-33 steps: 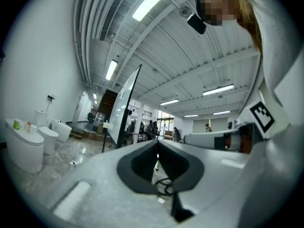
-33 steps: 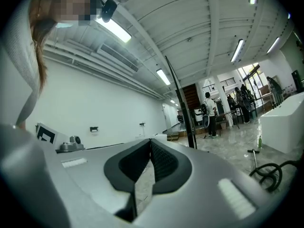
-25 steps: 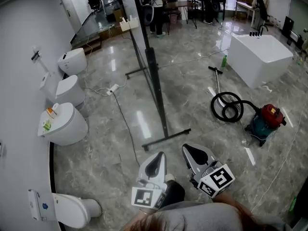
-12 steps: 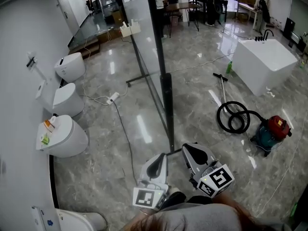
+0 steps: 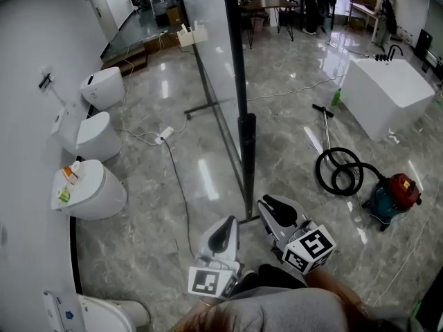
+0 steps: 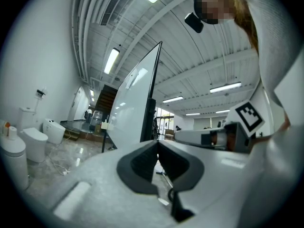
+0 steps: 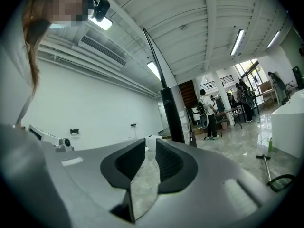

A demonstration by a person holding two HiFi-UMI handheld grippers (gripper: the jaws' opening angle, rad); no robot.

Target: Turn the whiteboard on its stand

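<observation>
The whiteboard (image 5: 208, 40) stands edge-on ahead of me, its white face turned left, on a black post (image 5: 246, 154) with a floor bar (image 5: 206, 105) at the far end. In the left gripper view the whiteboard (image 6: 135, 99) rises just beyond the jaws. In the right gripper view only its thin edge and the post (image 7: 172, 110) show. My left gripper (image 5: 228, 223) is low in front of me, shut and empty. My right gripper (image 5: 268, 205) is beside it, close to the foot of the post. Its jaws are opening, with a narrow gap and nothing between them. Neither touches the board.
Three toilets (image 5: 86, 189) line the left wall, another (image 5: 104, 313) at the bottom left. A cable (image 5: 176, 178) runs across the floor left of the stand. On the right are a red vacuum cleaner (image 5: 393, 194), its coiled hose (image 5: 339, 171) and a white bathtub (image 5: 387, 88).
I have come closer to the stand: its post, farther off a second ago, now rises just ahead of the grippers. Both grippers stay low in front of me.
</observation>
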